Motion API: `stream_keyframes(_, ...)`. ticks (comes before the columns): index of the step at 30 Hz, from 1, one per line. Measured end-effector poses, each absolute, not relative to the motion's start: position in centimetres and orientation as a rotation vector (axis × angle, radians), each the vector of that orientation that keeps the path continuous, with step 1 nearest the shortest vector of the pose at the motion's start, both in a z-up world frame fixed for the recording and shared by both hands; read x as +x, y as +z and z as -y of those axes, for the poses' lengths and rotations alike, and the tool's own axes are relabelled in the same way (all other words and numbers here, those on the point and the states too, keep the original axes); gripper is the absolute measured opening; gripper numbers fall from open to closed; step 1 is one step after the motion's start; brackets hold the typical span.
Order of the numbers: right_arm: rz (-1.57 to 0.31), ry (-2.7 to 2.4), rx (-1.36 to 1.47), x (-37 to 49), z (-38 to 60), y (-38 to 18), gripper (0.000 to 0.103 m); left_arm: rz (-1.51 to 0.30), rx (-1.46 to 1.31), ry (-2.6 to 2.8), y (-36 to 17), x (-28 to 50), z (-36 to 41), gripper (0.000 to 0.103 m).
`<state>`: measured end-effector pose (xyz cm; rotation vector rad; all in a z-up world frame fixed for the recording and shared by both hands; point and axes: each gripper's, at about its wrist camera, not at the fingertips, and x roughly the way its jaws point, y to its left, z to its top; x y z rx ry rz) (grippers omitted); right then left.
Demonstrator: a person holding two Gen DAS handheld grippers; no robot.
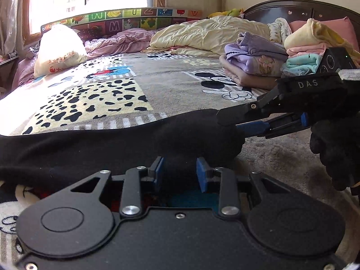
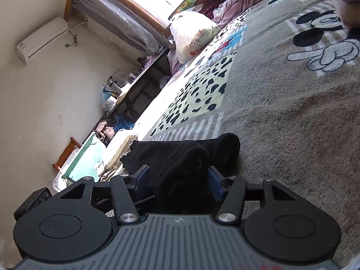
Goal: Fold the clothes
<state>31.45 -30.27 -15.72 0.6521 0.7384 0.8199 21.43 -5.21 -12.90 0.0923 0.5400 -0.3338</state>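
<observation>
The bed (image 1: 157,76) takes up most of both views, covered w/ a grey cartoon-mouse blanket (image 2: 281,94) w/ a spotted yellow patch. A heap of cream and lilac bedding (image 1: 202,36) is bunched at the far side; a stack of folded clothes (image 1: 258,60) is seen near the headboard, well apart from the work area. A white plastic bag (image 1: 56,49) sits by the window.

The black garment (image 1: 112,144) is laid across the near edge of the bed, stretched from the left side to a bunched end at right. It is held at two spots. The left hand-held gripper (image 1: 180,173) is set narrow, blue pads pinched on the near hem. The right hand-held gripper (image 2: 180,177) stands about half wide, w/ a thick fold of the black cloth filling the gap; whether the pads really press on it can't be told for sure. In the left view it is seen coming in from the right, held by a black-gloved hand (image 1: 335,148).

Step judged in hand: the bunched end is being taken up for a fold. To be done well, the right grip should be firmed first, both layers caught; then the end carried over level, edges lined up, the left pinch kept as anchor so the cloth isn't dragged.

Writing: "DAS" is read on the right gripper body. Letters M, W, U, Z, V are made out on the alphabet mat (image 1: 126,20) behind the bed. Red print on the bag is too small to read.
</observation>
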Motion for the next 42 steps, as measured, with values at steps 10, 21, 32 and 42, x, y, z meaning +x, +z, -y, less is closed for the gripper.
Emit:
stream_keyframes(10,-0.733,0.759,0.751,31.6,30.9,-16.7,0.049,-0.524,0.065,-0.339,-12.6,21.2,4.9,0.03)
stream_keyframes(21,-0.654,0.859,0.691,31.0,28.5,-15.6,0.013,-0.487,0.069,-0.337,-12.0,21.1,5.1,0.03)
stream_keyframes(32,-0.658,0.724,0.848,32.8,30.2,-17.9,0.012,-0.531,0.073,-0.343,-12.4,23.9,6.8,0.03)
stream_keyframes(42,-0.674,0.659,0.948,32.7,31.1,-19.7,0.012,-0.611,0.091,-0.29,-13.5,25.0,6.8,0.03)
